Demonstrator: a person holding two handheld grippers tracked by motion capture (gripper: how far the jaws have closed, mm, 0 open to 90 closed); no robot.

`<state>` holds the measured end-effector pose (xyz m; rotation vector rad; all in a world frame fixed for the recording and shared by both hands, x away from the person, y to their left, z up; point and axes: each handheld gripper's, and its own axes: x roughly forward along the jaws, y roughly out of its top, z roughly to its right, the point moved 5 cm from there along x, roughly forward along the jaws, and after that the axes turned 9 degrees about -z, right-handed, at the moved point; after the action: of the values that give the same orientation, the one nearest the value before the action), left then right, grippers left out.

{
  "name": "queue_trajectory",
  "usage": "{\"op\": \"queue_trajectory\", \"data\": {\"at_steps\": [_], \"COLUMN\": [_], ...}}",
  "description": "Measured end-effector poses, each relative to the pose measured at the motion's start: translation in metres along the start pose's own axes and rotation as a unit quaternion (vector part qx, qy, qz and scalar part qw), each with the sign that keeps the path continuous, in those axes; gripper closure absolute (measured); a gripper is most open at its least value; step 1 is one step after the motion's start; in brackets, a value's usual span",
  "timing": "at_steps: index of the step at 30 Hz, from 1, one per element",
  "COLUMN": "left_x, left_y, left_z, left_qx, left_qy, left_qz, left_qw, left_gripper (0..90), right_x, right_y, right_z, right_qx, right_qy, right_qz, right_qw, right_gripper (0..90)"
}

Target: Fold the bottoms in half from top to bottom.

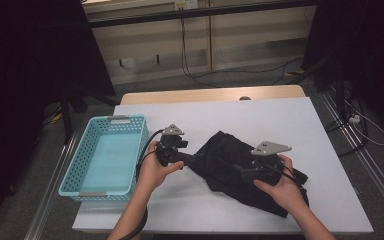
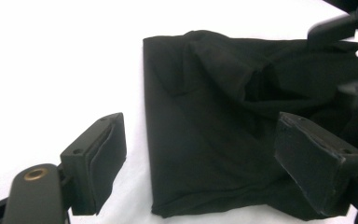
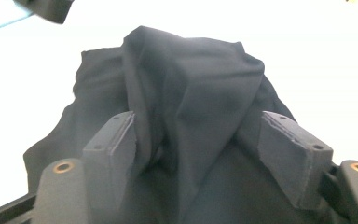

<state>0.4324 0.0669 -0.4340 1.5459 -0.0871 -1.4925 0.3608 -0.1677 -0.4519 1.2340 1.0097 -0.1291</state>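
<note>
Now black cloth lies crumpled on white table cover, right of empty blue basket. Left gripper jaws apart, nothing between pads, cloth edge ahead. Right gripper jaws straddle raised fold, not pressing it.

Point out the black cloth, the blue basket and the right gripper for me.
black cloth (image 1: 225,165): high view, on the folded middle of the fabric.
blue basket (image 1: 82,192): high view, on its near rim.
right gripper (image 3: 200,154): right gripper view, midway between its two jaws, where a raised fold of cloth stands.
</note>
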Motion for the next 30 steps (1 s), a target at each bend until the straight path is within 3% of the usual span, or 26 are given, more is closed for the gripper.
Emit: {"op": "queue_trajectory", "data": {"at_steps": [3, 5, 9, 13, 15, 19, 21, 24, 26, 28, 30], "left_x": [-0.002, -0.003, -0.005, -0.006, -0.006, -0.006, -0.007, -0.009, -0.010, -0.011, -0.011], "left_y": [-0.001, -0.002, -0.002, -0.003, -0.003, -0.003, -0.003, -0.002, -0.001, -0.001, -0.001], "left_z": [-0.002, -0.004, -0.007, -0.008, -0.009, -0.010, -0.010, -0.010, -0.010, -0.010, -0.010], "left_qx": [-0.002, -0.006, -0.011, -0.015, -0.015, -0.016, -0.016, -0.015, -0.016, -0.016, -0.015], "left_qy": [0.005, 0.005, 0.007, 0.009, 0.009, 0.010, 0.010, 0.011, 0.011, 0.010, 0.010], "left_qz": [0.001, 0.002, 0.005, 0.007, 0.008, 0.007, 0.005, 0.007, 0.012, 0.011, 0.009], "left_qw": [1.0000, 1.0000, 0.9999, 0.9998, 0.9998, 0.9998, 0.9998, 0.9998, 0.9997, 0.9998, 0.9998], "left_gripper": [17.5, 17.5, 17.5, 17.7, 17.7, 17.7, 17.7, 17.9, 17.9, 18.0, 18.0], "right_x": [0.009, 0.016, 0.023, 0.030, 0.035, 0.046, 0.051, 0.050, 0.044, 0.038, 0.031], "right_y": [0.007, 0.010, 0.018, 0.028, 0.031, 0.035, 0.034, 0.031, 0.028, 0.023, 0.016], "right_z": [0.005, 0.005, 0.004, -0.002, -0.005, -0.010, -0.010, -0.005, 0.003, 0.013, 0.022], "right_qx": [0.003, 0.012, 0.005, 0.005, 0.018, 0.012, 0.018, 0.004, 0.018, 0.025, 0.037], "right_qy": [-0.013, -0.008, -0.011, 0.002, 0.014, 0.000, -0.004, -0.027, -0.028, -0.027, -0.025], "right_qz": [-0.003, -0.004, -0.004, 0.000, -0.002, -0.009, -0.014, -0.025, -0.018, -0.014, -0.017], "right_qw": [0.9999, 0.9999, 0.9999, 1.0000, 0.9998, 0.9999, 0.9997, 0.9993, 0.9993, 0.9992, 0.9989], "right_gripper": [36.0, 41.2, 42.5, 36.1, 31.3, 28.4, 36.1, 60.7, 73.0, 79.6, 80.4]}}
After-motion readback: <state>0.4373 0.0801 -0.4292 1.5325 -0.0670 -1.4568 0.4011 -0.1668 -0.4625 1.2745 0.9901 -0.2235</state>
